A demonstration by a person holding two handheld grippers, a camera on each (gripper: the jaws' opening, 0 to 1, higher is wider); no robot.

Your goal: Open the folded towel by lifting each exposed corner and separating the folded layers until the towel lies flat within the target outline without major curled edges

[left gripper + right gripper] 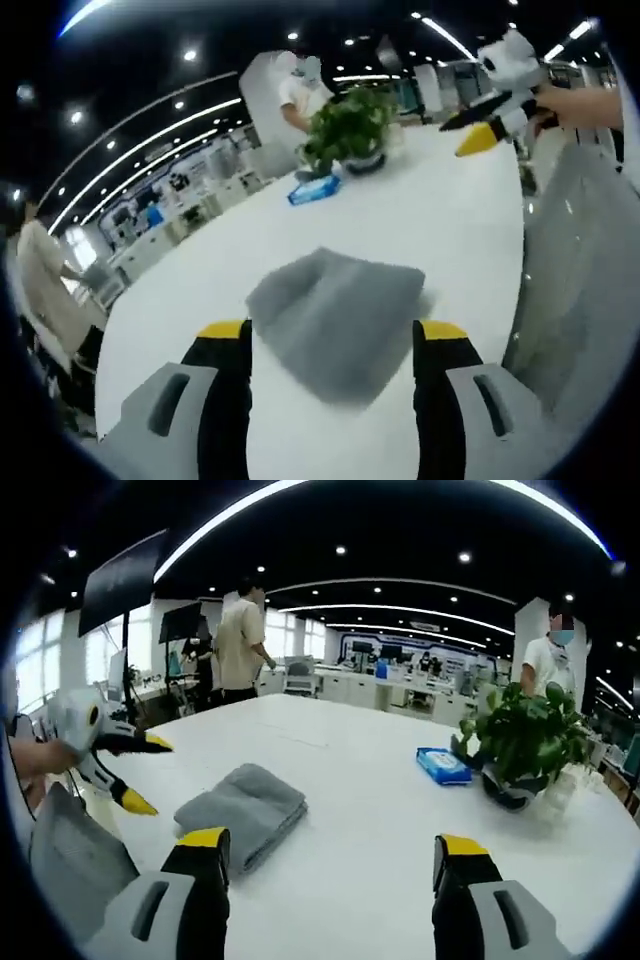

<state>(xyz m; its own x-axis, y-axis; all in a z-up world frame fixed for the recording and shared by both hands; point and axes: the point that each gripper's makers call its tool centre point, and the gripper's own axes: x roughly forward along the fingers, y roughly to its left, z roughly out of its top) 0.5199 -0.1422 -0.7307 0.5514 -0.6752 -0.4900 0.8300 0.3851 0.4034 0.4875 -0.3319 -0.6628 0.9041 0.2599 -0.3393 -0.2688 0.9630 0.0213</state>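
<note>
A grey towel (338, 318) lies folded into a thick pad on the white table (440, 230). In the left gripper view it sits between the jaws of my left gripper (333, 335), which is open and hovers close over it, gripping nothing. My right gripper (478, 128) is held up in the air at the far right, jaws apart. In the right gripper view the towel (243, 810) rests left of centre. My right gripper (333, 842) is open above bare table to its right. The left gripper (125, 772) enters from the left, open beside the towel.
A potted plant (525, 742) and a blue wipes pack (442, 765) stand on the table beyond the towel. The plant (350, 128) and pack (314, 189) are at the back. A grey sleeve (570, 290) hangs at the table's edge. People stand at desks behind.
</note>
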